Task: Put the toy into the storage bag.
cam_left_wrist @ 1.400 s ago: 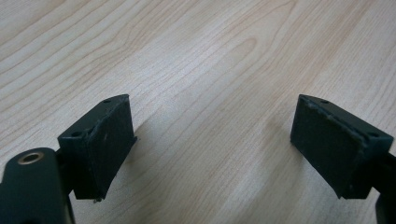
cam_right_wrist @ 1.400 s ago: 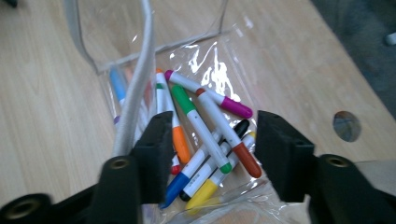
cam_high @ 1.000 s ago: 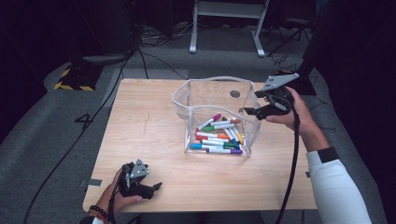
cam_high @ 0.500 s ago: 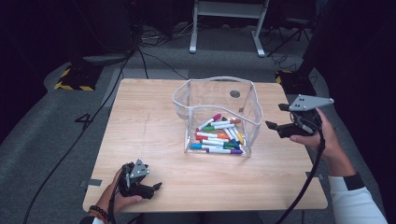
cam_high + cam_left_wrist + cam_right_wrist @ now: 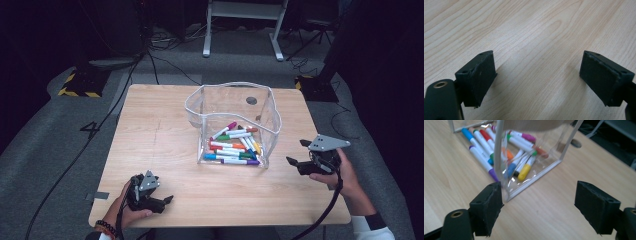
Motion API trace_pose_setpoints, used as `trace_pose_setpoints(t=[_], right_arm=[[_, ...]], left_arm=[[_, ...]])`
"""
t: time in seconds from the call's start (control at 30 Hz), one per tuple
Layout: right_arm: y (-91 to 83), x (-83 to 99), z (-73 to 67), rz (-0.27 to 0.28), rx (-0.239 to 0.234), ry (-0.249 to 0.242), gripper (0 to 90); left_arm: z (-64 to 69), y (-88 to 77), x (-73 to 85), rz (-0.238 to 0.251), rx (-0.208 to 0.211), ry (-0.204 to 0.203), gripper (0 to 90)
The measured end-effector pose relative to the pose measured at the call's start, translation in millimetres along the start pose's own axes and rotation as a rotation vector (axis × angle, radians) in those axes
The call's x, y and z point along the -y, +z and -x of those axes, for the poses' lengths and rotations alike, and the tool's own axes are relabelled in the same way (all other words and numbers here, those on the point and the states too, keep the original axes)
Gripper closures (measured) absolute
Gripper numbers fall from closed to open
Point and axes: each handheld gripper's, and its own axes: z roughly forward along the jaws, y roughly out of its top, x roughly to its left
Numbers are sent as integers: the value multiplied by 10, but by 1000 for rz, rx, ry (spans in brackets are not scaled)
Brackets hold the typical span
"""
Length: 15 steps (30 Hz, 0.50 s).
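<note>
A clear plastic bin (image 5: pixel 270 107) stands on the wooden table (image 5: pixel 165 125), with several coloured markers (image 5: pixel 232 147) lying in its bottom. My right gripper (image 5: pixel 298 153) hovers open just right of the bin's near right corner, nothing between its jaws. From the right gripper view the bin's corner (image 5: pixel 506 192) and the markers (image 5: pixel 499 147) lie just ahead of the gripper (image 5: pixel 537 202). Near the table's front left edge my left gripper (image 5: pixel 162 197) rests low, open and empty. The left gripper view has bare wood under the spread jaws of the gripper (image 5: pixel 537 75).
A round hole (image 5: pixel 251 100) is cut in the tabletop behind the bin. Grey carpet surrounds the table, with cables (image 5: pixel 150 55), a white stand base (image 5: pixel 240 35) and a yellow-black striped block (image 5: pixel 77 91) at the back. Bare wood stretches across the left half.
My right gripper has pulled back from above the bin's right rim, moving right and toward the table's near side, and now sits lower beside the bin. The left gripper stayed put.
</note>
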Motion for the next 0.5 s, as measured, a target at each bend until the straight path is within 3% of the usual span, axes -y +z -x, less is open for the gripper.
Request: trace_pose_setpoints(t=[0.23,0.5], right_arm=[[215,424,-102,-46,-9,51,221],[279,732,-154,-55,-39,107,216]], left_arm=[[-1,0,0,0,-1,1,136],[0,0,0,0,-1,0,136]])
